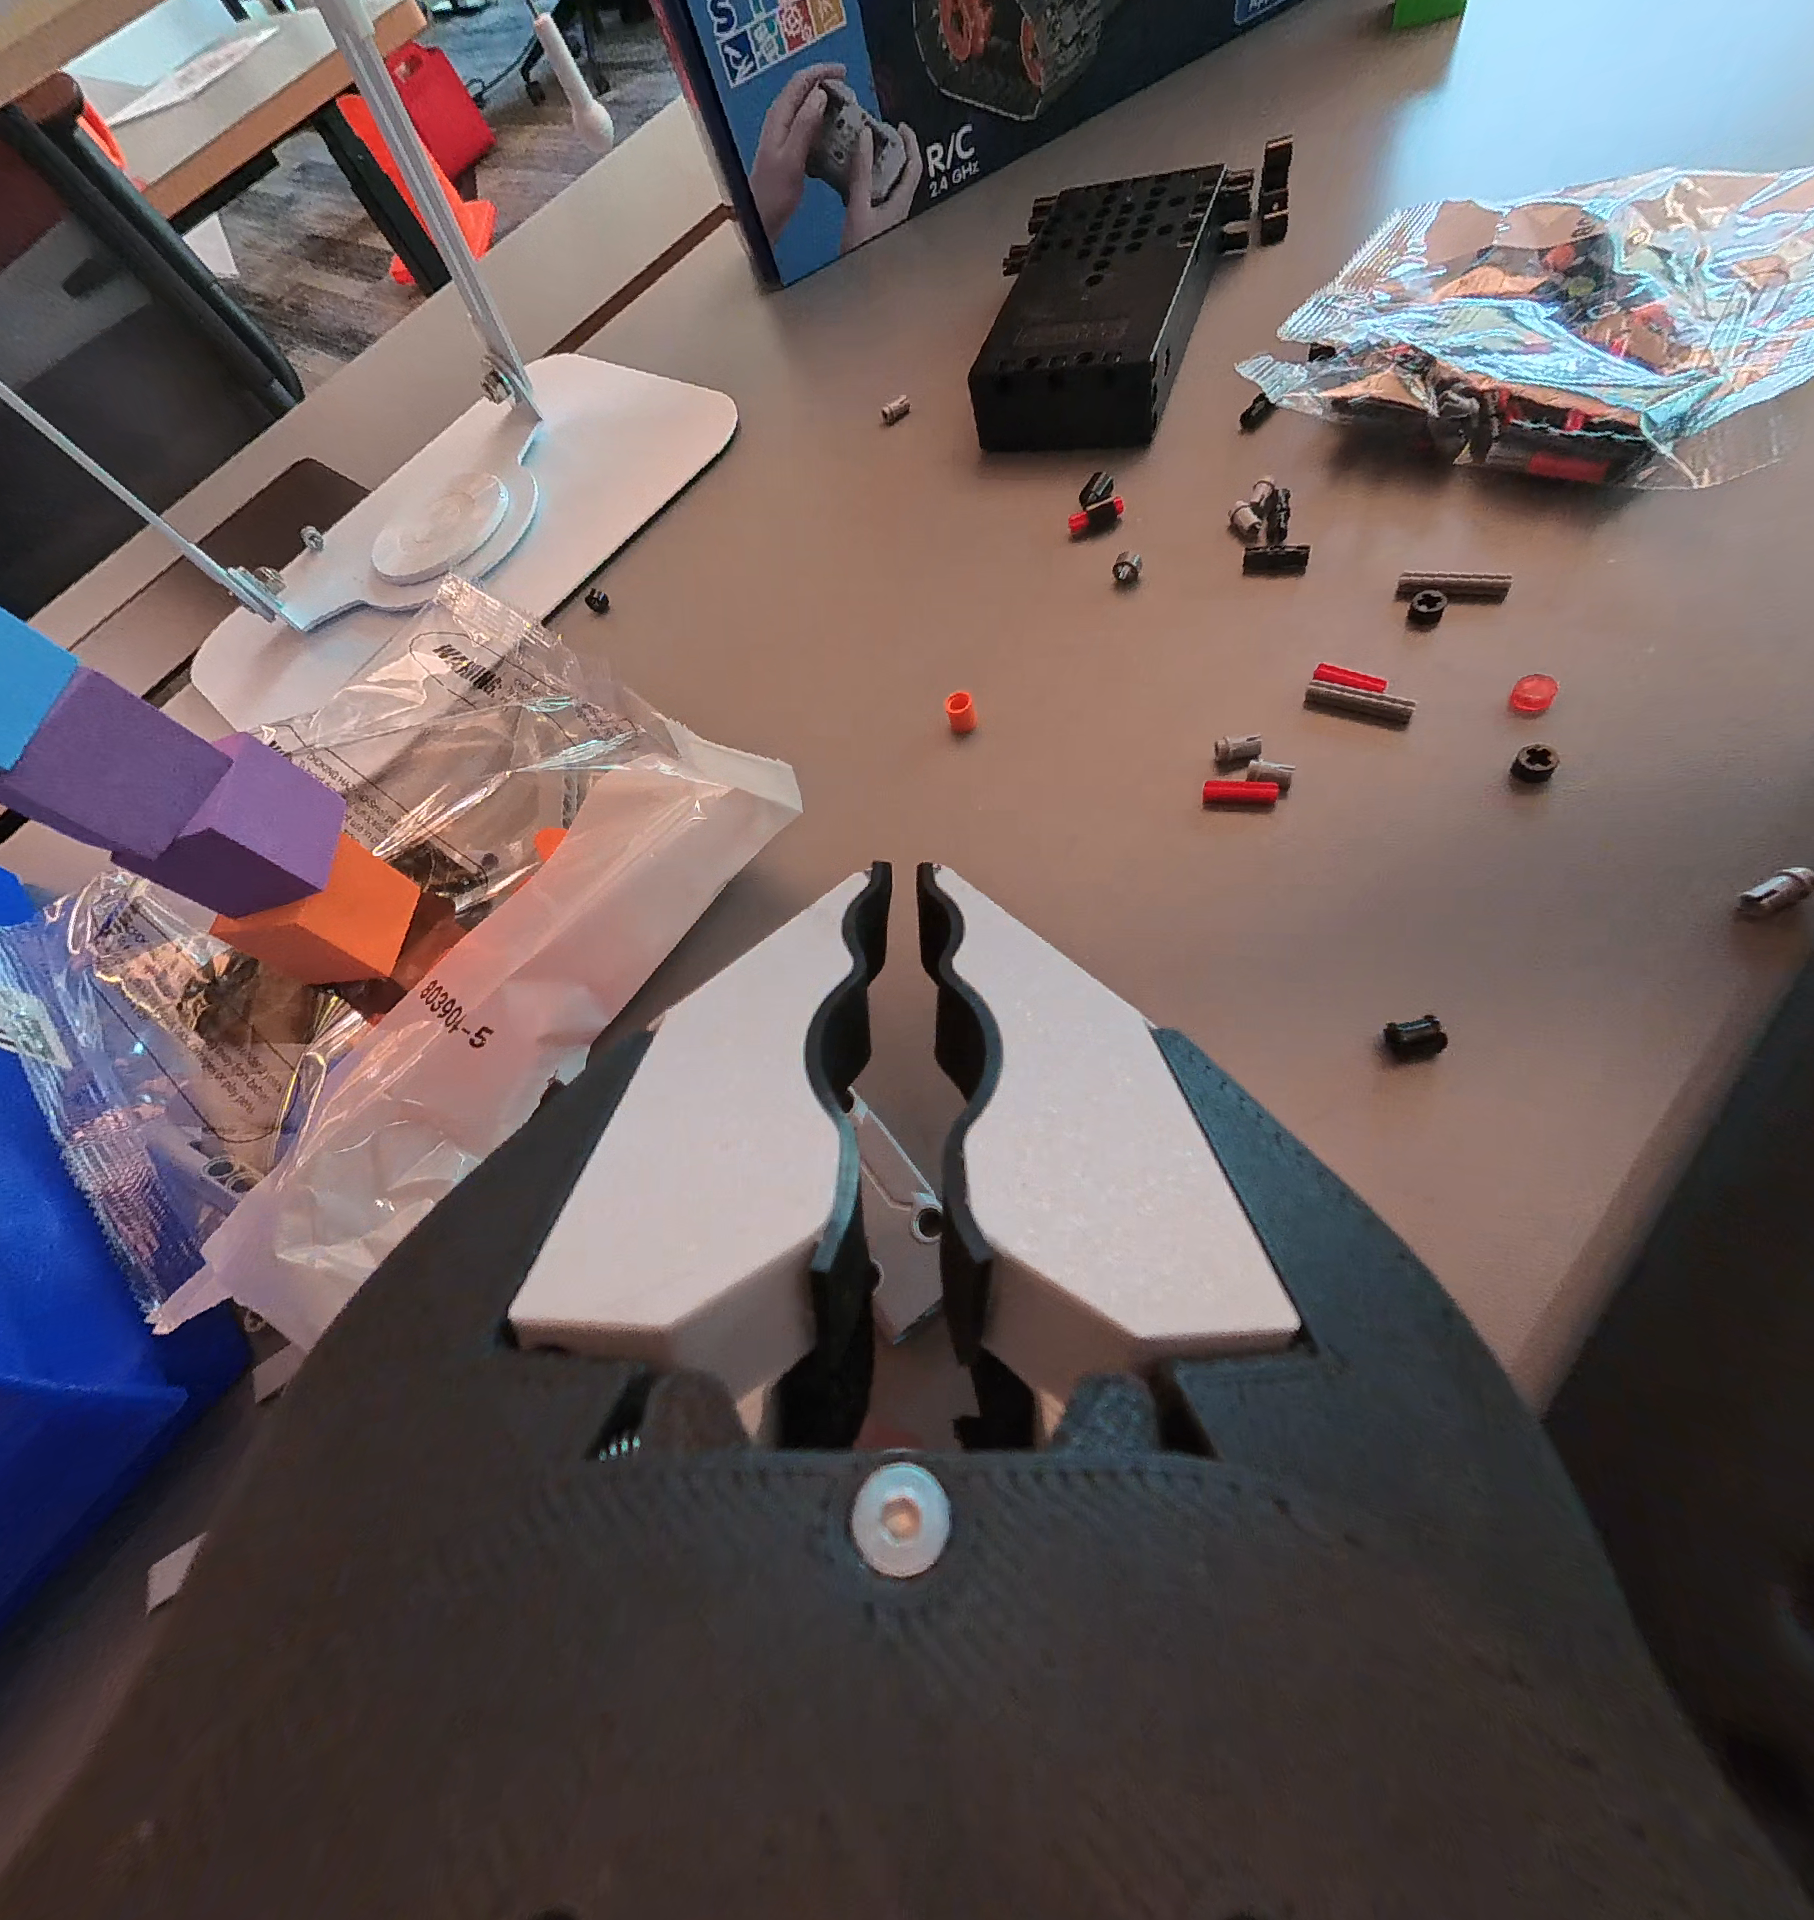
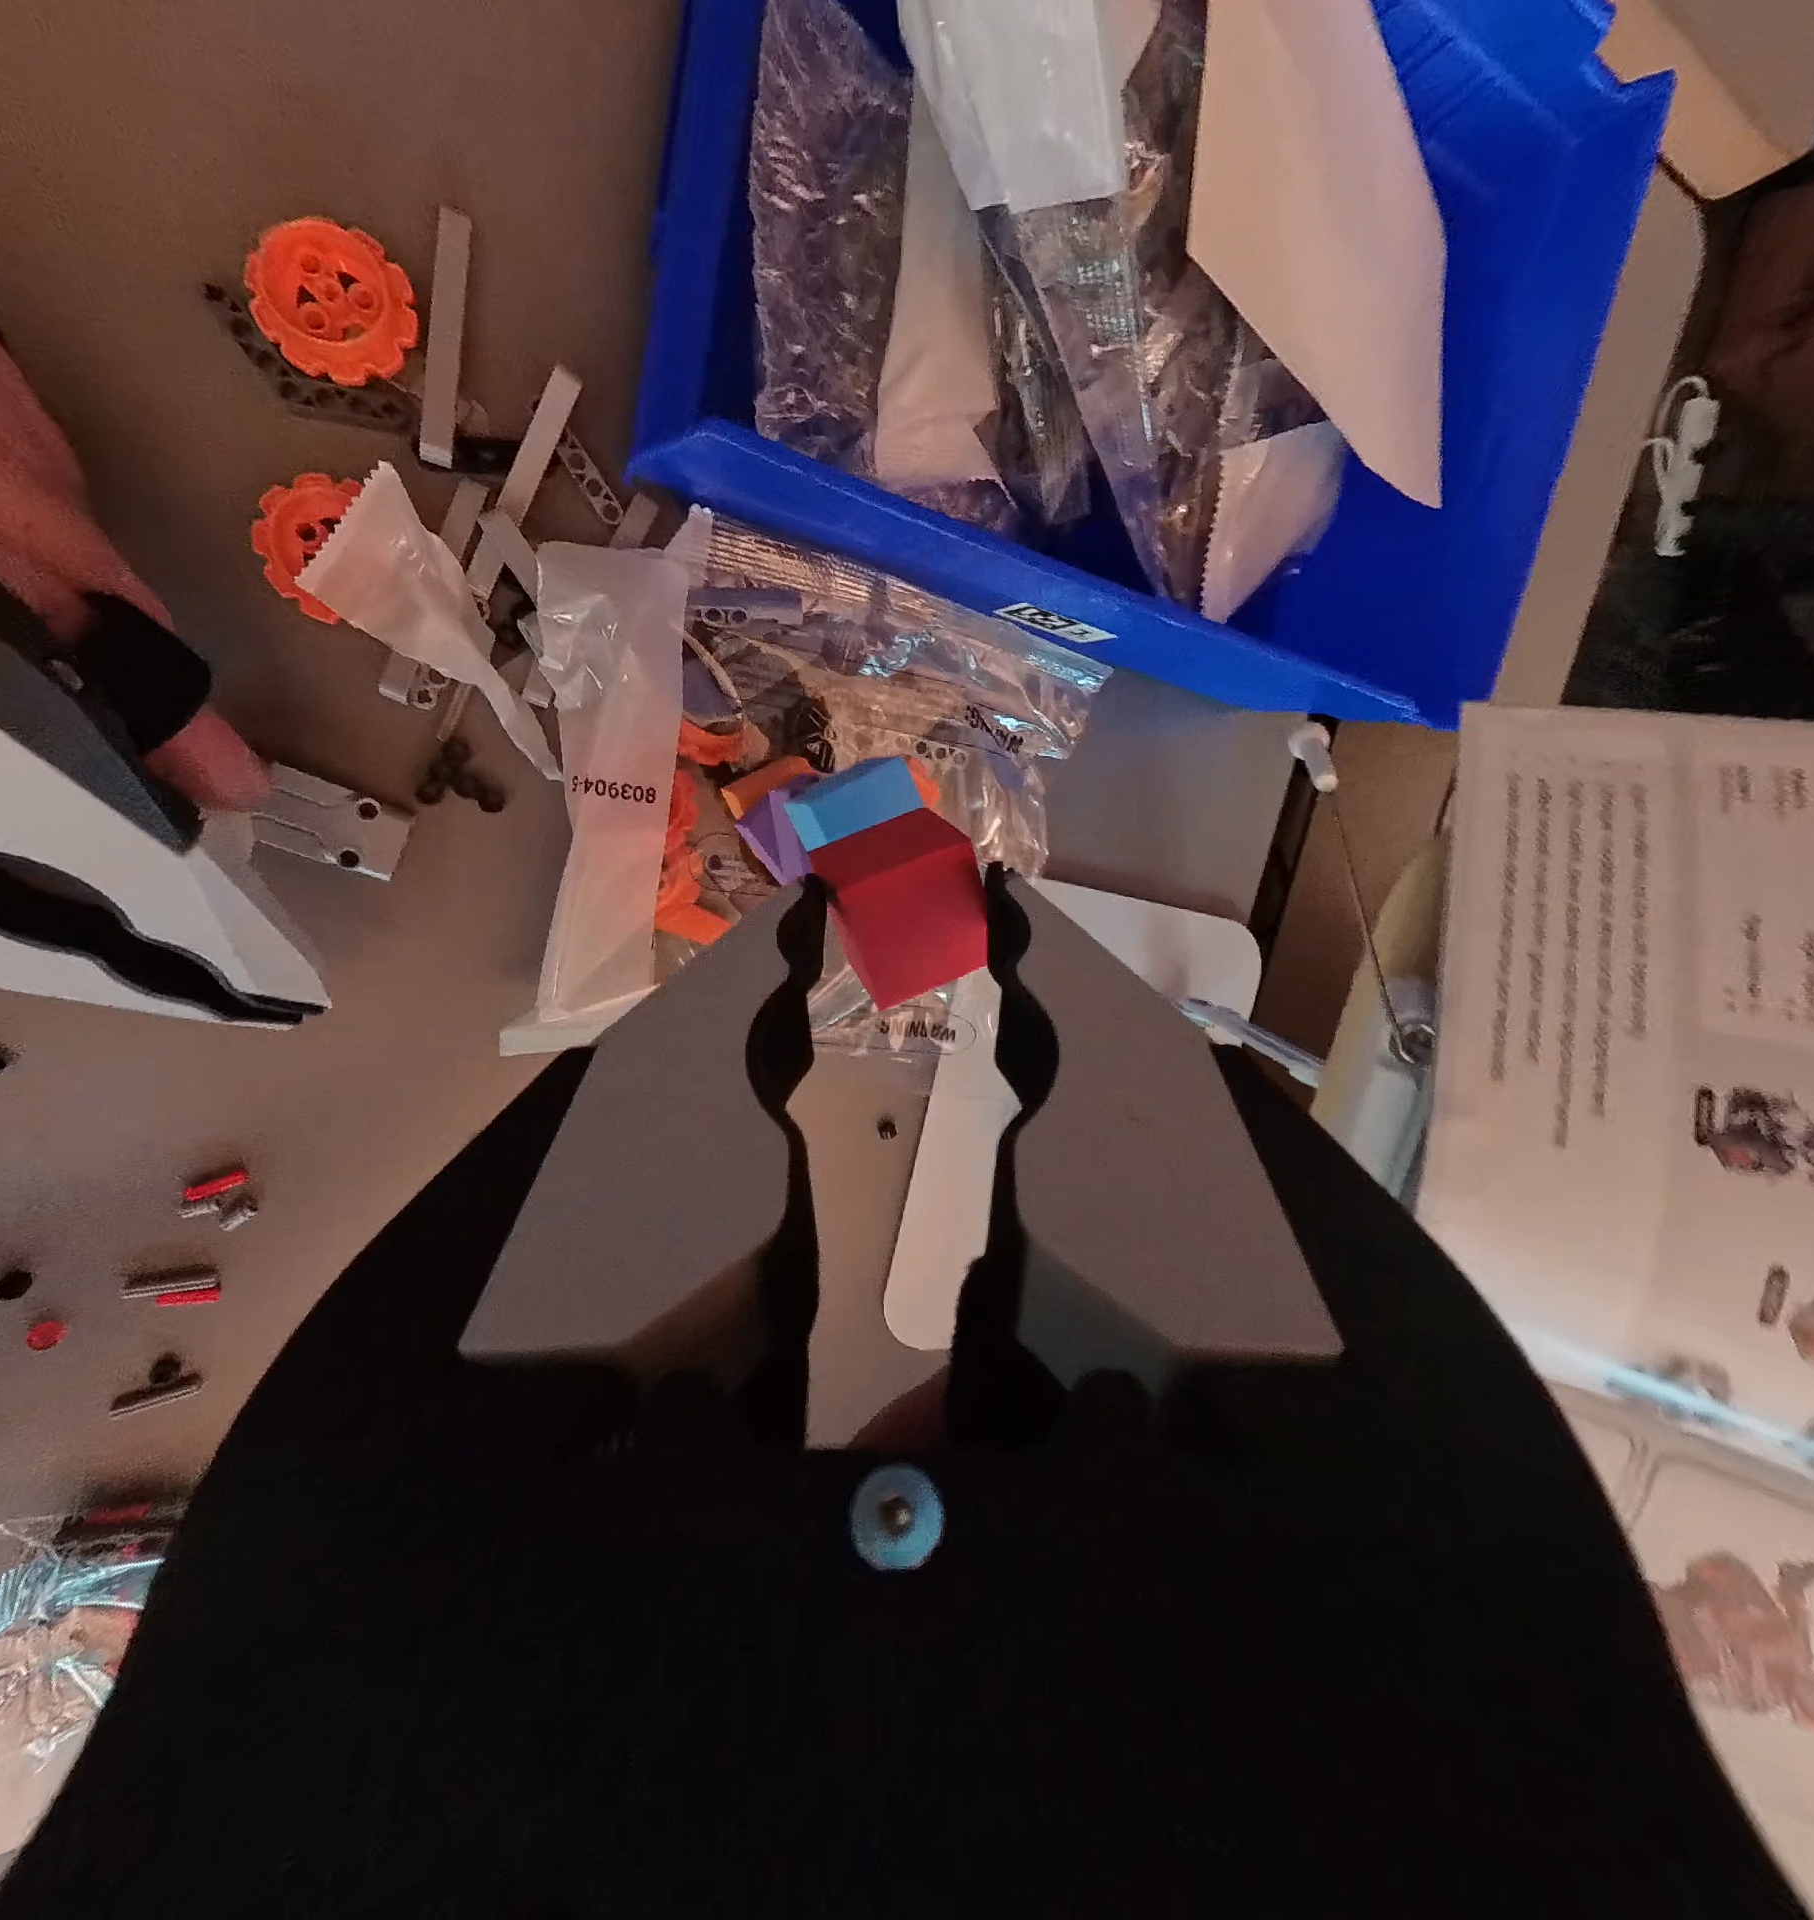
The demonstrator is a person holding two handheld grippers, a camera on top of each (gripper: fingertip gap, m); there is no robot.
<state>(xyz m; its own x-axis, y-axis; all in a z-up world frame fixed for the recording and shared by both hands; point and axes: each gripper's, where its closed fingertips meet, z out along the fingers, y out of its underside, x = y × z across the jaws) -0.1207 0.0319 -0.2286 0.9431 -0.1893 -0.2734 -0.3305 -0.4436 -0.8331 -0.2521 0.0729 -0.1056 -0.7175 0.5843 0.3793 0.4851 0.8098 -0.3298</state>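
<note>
My right tool [image 2: 901,883] is clamped on the red end of a coloured block stick [image 2: 898,904], whose orange tip touches the clear bag [image 1: 529,790] on the tabletop [image 1: 1038,883], beside the blue bin [image 2: 986,582]. My left tool [image 1: 905,871] is almost together, and it seems to pinch a grey beam [image 1: 898,1184] deep between its jaws.

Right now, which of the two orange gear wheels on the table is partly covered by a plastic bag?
The lower orange gear wheel: a white bag corner overlaps it. The upper wheel lies uncovered on a dark beam.
</note>
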